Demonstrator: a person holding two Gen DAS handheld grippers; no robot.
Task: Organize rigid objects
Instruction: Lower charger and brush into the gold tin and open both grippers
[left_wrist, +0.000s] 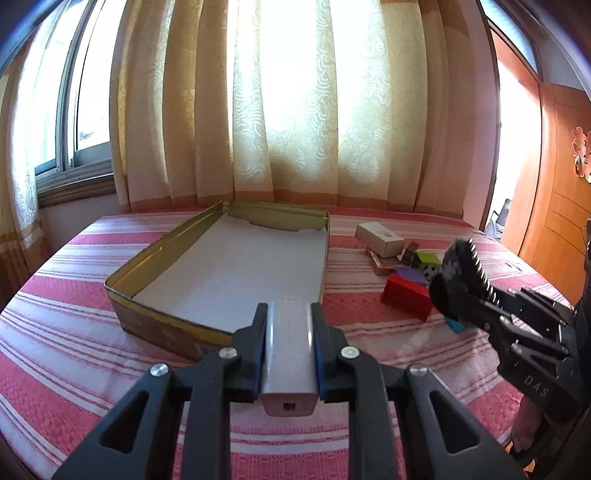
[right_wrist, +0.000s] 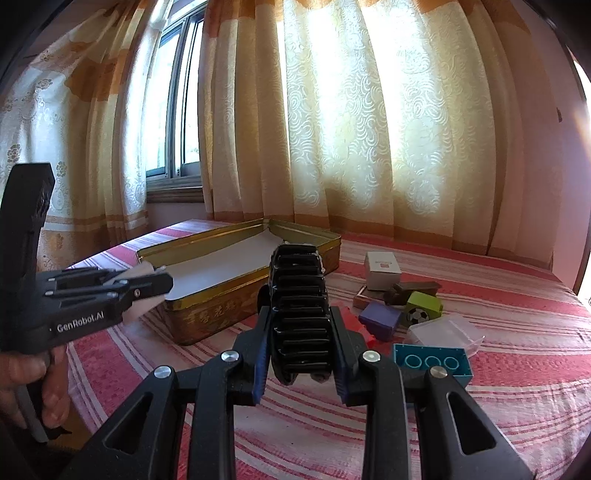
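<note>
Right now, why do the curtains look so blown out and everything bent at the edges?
In the left wrist view, sunlight behind the cream patterned curtains washes their middle to white, and the fisheye lens bows the window frame. In the right wrist view the glare is milder, the gold rectangular tin stays readable, and the picture's corners go dark.

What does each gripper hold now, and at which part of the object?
The left gripper holds a grey block by its two long sides. The right gripper clamps a black ribbed object on both sides near its closer end.
</note>
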